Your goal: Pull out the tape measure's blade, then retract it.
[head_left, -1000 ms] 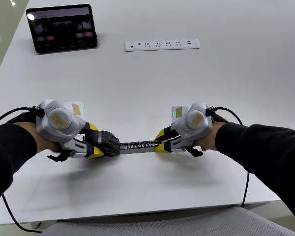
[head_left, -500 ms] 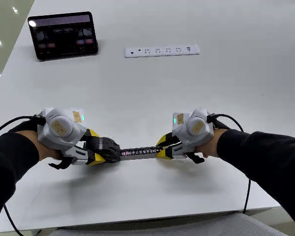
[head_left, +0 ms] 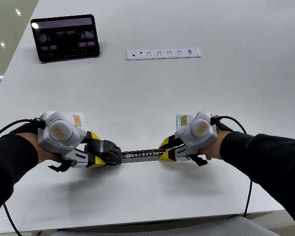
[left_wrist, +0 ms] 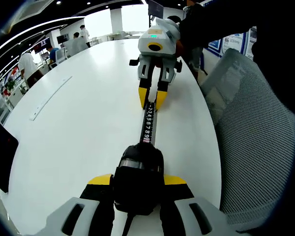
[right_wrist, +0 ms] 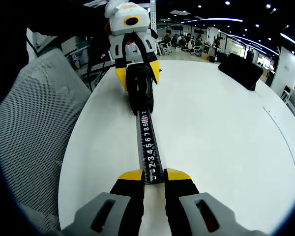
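The left claw (head_left: 96, 149) is clamped on the tape measure's black case (head_left: 108, 151) near the front edge of the white surface (head_left: 152, 93). The right claw (head_left: 164, 151) pinches the tip end of the blade (head_left: 142, 154), which spans the gap between them, straight and level, with a short numbered run exposed. Judged step: blade pull-out, partly done. The next move calls for drawing the claws apart along the blade's line with the case held firm. The right claw then guides the tip back for a controlled retraction.
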### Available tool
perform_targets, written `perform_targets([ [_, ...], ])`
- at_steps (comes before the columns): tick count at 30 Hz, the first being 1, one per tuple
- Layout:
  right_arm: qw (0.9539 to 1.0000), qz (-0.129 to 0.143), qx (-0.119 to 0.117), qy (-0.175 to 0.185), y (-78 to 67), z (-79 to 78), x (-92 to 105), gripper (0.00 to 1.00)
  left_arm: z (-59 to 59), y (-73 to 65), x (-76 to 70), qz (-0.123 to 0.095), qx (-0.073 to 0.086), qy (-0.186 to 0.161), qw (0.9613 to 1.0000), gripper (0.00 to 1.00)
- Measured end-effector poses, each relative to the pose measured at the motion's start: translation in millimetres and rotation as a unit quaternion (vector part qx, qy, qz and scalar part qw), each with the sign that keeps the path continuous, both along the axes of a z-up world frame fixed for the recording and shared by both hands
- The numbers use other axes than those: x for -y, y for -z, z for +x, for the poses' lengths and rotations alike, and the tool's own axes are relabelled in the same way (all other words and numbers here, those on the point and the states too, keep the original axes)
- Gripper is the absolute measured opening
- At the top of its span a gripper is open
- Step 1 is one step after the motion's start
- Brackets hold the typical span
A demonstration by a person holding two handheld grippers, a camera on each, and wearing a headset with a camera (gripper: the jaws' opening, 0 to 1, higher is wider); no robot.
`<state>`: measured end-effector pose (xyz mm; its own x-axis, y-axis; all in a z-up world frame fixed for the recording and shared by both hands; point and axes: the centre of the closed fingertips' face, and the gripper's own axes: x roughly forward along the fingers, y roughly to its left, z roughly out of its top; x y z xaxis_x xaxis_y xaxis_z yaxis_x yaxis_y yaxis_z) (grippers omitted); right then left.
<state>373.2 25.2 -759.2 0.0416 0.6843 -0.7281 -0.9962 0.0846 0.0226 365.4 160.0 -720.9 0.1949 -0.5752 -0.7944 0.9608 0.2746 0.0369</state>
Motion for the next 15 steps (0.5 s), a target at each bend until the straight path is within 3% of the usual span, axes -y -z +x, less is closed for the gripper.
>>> perform_targets([
  [15, 0.9999, 0.002, 0.000, 0.012, -3.2, 2.2, 17.9, 0.11, 0.4, -0.6, 0.0, -0.006, -0.002, -0.002, 1.0000, 0.32],
])
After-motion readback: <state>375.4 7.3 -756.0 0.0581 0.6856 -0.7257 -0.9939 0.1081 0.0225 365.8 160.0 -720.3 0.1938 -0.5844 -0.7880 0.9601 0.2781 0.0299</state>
